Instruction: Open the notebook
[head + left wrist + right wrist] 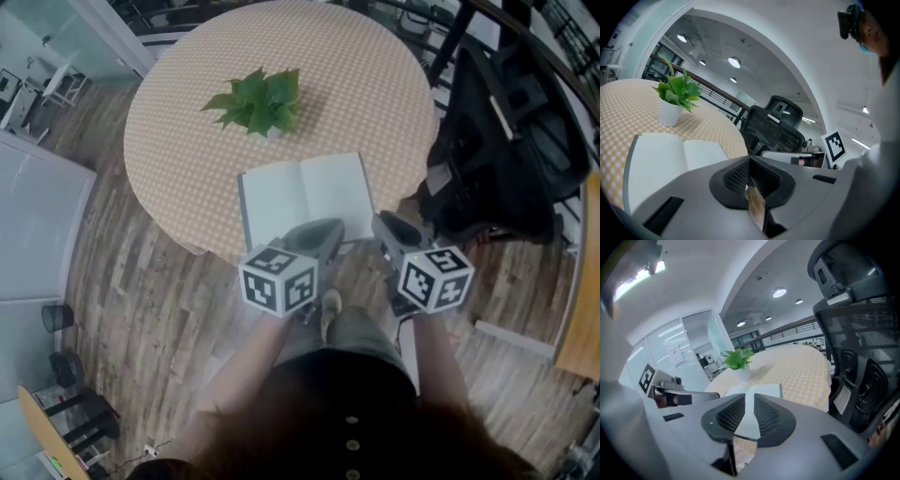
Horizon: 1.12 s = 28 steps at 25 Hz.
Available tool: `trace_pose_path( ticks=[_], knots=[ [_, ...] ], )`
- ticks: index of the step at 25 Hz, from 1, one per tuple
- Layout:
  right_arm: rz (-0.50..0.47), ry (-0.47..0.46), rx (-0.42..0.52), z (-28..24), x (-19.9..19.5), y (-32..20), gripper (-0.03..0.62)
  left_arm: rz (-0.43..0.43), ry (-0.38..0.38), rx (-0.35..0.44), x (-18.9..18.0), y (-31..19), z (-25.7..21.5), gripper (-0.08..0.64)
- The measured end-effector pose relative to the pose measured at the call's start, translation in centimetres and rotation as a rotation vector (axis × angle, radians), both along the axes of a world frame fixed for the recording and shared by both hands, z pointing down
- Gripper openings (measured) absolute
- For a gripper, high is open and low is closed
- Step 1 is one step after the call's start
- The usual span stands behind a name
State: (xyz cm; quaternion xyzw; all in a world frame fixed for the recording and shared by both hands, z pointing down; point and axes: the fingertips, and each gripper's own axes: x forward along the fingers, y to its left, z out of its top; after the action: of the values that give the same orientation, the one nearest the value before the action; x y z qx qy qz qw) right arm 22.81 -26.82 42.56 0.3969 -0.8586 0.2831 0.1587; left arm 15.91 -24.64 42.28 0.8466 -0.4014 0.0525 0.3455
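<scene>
The notebook (305, 197) lies open on the round checked table (375, 84) near its front edge, showing two blank white pages. It also appears in the left gripper view (670, 159) and, further off, in the right gripper view (764, 390). My left gripper (323, 230) hovers over the notebook's near edge, and its pads meet at the tips with nothing between them (750, 160). My right gripper (386, 225) hangs just off the notebook's near right corner. Its jaws stand a narrow gap apart, holding nothing (749, 401).
A small potted plant (258, 101) stands on the table behind the notebook. A black office chair (497, 150) stands close to the table's right side. Wooden floor surrounds the table, and the person's lap is below the grippers.
</scene>
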Motion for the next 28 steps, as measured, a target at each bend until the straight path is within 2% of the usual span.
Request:
trace_pose_path(
  ticks=[7,10,15,19,28],
  knots=[
    [-0.035,-0.121,0.024,-3.6,-4.0,1.1,0.034,0.017,0.020,0.058,-1.7,0.0,-2.6,0.011],
    [-0.039,-0.132,0.067,-5.2,-5.2,1.5,0.029,0.019,0.023,0.072,-2.6,0.4,-3.2,0.011],
    [-0.015,-0.127,0.085,-6.0,-6.8,2.3,0.028,0.042,-0.012,0.104,-4.1,1.7,-3.9,0.011],
    [-0.002,-0.123,0.094,-6.2,-8.1,3.8,0.028,0.058,-0.005,0.117,-5.2,2.8,-4.6,0.011],
    [0.053,-0.183,0.107,-6.7,-9.7,6.6,0.015,0.063,0.018,0.151,-7.7,4.3,-5.3,0.011]
  ],
)
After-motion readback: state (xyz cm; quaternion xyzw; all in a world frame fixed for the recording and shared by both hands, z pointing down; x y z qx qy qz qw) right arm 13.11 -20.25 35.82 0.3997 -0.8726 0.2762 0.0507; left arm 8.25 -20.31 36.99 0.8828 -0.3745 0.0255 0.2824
